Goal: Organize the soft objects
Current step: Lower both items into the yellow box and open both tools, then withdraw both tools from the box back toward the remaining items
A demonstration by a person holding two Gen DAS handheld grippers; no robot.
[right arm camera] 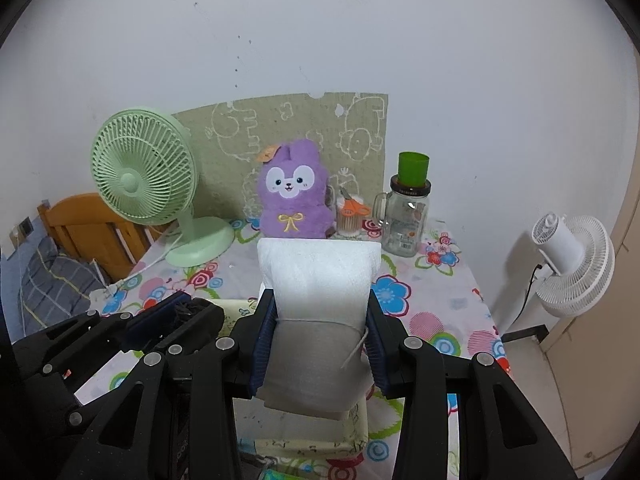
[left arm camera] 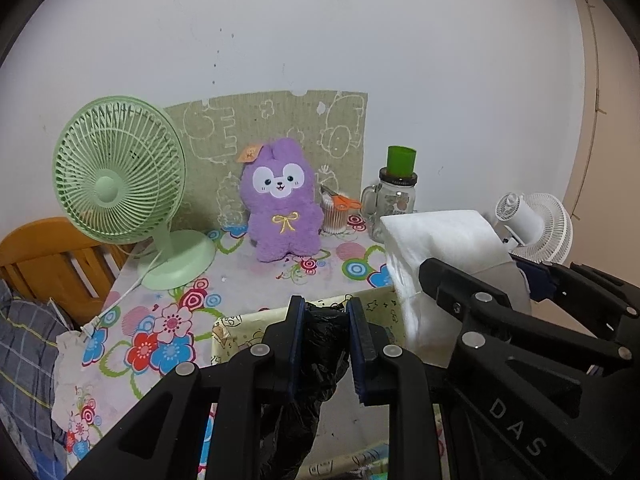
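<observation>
Foam, a white roll [right arm camera: 316, 300] tied round its middle with thin string, sits upright between the blue pads of the right gripper [right arm camera: 318, 344], which pinches it from both sides. It hangs just above a pale yellow fabric box [right arm camera: 352, 434] printed with small cartoon figures, and the box stands on the table [right arm camera: 448, 304] under a flowered cloth. Taking that box as the landmark: the left gripper [left arm camera: 326, 344] is over its left part, pads pressed onto a crumpled black plastic bag [left arm camera: 320, 364] that droops down between the fingers; whether the bag's lower end reaches inside the box is hard to tell. Beyond the box, against a green cartoon-printed board [left arm camera: 280, 120] leaning on the wall, a purple plush rabbit [left arm camera: 282, 204] sits upright facing the cameras. Left of the box and further back stands a green desk fan [left arm camera: 120, 176], its white cord trailing toward the table edge. Behind the box to the right are a tub of cotton swabs with orange scissors [left arm camera: 342, 202] across it, then a glass jar [right arm camera: 404, 220] with a handle and a green cup [right arm camera: 412, 168] on its lid. Well right of the box, off the table, stands a white fan [right arm camera: 572, 260].
</observation>
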